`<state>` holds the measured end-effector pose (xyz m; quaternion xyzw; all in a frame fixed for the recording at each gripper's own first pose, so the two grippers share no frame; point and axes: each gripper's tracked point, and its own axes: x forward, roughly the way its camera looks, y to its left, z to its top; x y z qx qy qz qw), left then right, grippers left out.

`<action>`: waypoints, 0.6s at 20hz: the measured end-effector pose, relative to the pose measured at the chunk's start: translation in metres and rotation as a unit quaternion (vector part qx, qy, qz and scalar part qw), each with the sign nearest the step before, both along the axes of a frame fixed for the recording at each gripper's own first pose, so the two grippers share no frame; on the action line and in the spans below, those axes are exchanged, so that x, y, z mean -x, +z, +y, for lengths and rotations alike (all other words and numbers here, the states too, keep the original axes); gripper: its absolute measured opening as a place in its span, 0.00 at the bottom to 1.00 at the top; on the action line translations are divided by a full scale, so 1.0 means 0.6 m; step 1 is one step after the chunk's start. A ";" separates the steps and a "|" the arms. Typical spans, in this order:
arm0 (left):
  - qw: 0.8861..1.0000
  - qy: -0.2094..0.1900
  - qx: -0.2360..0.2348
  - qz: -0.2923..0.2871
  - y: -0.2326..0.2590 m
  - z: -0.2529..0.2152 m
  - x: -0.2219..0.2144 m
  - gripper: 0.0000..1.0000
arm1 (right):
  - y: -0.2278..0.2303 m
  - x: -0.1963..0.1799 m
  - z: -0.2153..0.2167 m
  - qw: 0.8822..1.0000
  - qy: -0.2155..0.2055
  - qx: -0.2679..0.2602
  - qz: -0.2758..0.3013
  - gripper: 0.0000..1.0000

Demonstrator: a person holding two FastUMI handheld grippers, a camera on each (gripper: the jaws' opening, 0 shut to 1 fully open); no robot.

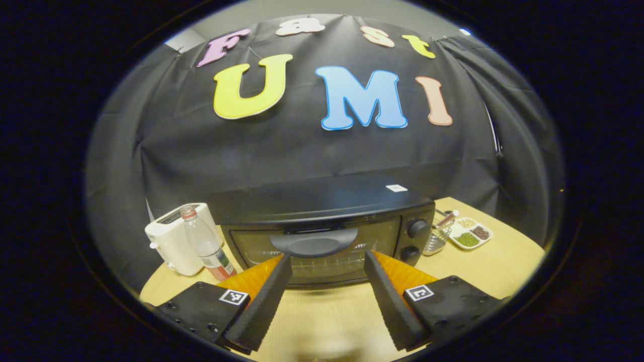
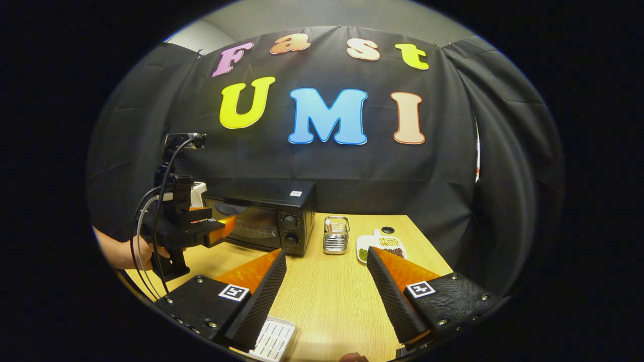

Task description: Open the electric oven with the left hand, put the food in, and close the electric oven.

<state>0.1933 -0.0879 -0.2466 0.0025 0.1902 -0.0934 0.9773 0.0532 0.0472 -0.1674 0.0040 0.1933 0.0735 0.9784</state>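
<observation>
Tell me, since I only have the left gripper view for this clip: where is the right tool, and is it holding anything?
Observer: The right tool is open above the table and holds nothing.
Operator: Is anything lying near it?
Observer: A white slotted item lies on the table beside one of its fingers. I cannot tell what it is.
Operator: How does the left tool sit against the oven, seen from the side?
Observer: A hand holds the left tool with its tips right at the door of the oven. Whether they touch is unclear.
</observation>
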 end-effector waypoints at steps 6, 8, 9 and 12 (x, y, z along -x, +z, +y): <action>0.998 0.025 0.011 -0.056 0.131 -0.005 0.088 0.95 | 0.059 0.004 -0.039 0.998 -0.002 -0.018 -0.057 0.98; 0.996 0.037 0.017 -0.078 0.183 -0.004 0.129 0.91 | 0.083 0.012 -0.051 0.997 0.006 -0.021 -0.075 0.98; 0.995 0.044 0.017 -0.088 0.205 -0.002 0.150 0.93 | 0.089 0.018 -0.058 0.996 0.012 -0.025 -0.080 0.98; 0.992 0.061 0.004 -0.109 0.260 0.008 0.212 1.00 | 0.110 0.039 -0.067 0.995 0.030 -0.048 -0.086 0.98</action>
